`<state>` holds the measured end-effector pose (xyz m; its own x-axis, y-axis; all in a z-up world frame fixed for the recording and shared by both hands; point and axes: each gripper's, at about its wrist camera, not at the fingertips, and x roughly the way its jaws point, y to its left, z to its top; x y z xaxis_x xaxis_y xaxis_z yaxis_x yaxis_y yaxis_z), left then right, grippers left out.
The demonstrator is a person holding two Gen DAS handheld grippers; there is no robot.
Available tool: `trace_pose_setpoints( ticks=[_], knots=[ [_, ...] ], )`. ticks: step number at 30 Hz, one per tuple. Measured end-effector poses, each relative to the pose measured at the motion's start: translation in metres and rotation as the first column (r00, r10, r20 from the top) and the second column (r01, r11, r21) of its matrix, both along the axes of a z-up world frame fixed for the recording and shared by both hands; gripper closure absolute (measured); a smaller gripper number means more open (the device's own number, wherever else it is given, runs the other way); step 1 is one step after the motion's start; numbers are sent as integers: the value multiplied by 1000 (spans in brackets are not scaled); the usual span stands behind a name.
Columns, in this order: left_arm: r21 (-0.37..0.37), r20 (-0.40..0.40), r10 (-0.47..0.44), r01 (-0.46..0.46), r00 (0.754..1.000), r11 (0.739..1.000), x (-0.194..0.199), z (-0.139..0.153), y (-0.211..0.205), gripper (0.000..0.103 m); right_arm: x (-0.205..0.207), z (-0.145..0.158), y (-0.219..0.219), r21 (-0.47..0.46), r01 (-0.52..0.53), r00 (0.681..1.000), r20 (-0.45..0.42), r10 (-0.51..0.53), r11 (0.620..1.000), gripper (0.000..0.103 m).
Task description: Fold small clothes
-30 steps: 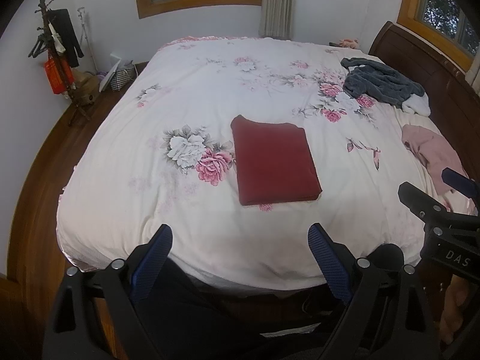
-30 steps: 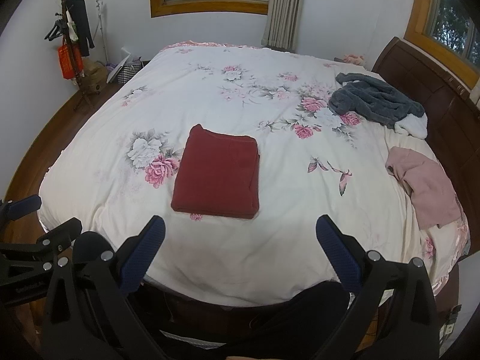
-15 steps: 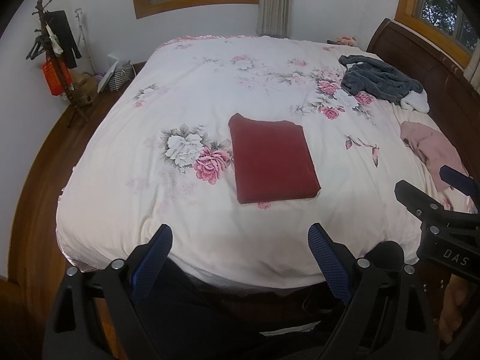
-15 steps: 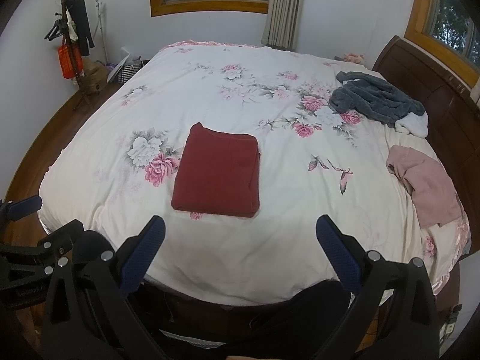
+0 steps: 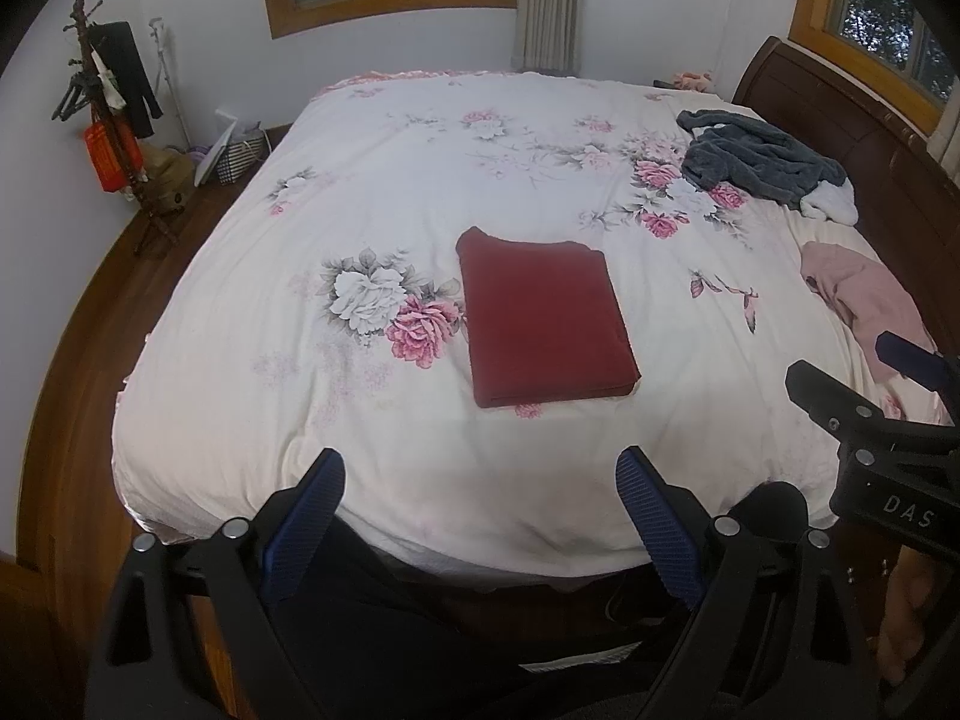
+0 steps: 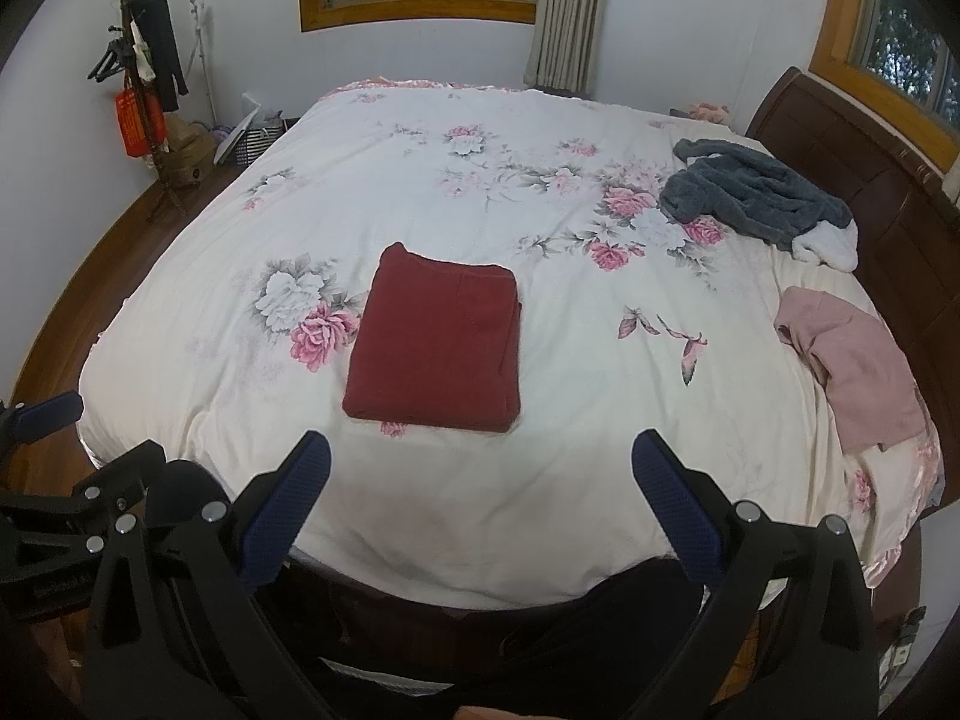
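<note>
dark red garment [image 6: 435, 339] lies folded flat, mid-bed [image 6: 420, 528], near front edge. left gripper [image 5: 480, 519] and right gripper [image 6: 480, 495] hover off bed edge, jaws released, empty. likely next: pink garment [image 6: 855, 369] at right; grasp at hem corners, spread flat before folding.

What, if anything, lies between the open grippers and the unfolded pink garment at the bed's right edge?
Nothing visible does. Bare floral duvet separates the right gripper from the pink garment. The folded maroon garment sits off to the left, and the grey fleece lies farther back.
</note>
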<state>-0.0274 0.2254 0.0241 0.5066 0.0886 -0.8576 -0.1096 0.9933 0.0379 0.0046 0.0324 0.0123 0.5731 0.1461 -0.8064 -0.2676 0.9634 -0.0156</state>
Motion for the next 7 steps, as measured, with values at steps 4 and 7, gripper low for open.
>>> trace_pose_setpoints(
  ticks=[4, 7],
  knots=[
    [0, 1, 0, 0, 1000, 1000, 0, 0, 0, 11, 0, 0, -1, 11, 5, 1000, -6, -5, 1000, 3],
    [0, 2, 1, -1, 1000, 1000, 0, 0, 0, 11, 0, 0, -1, 11, 7, 1000, -8, -7, 1000, 3]
  ],
)
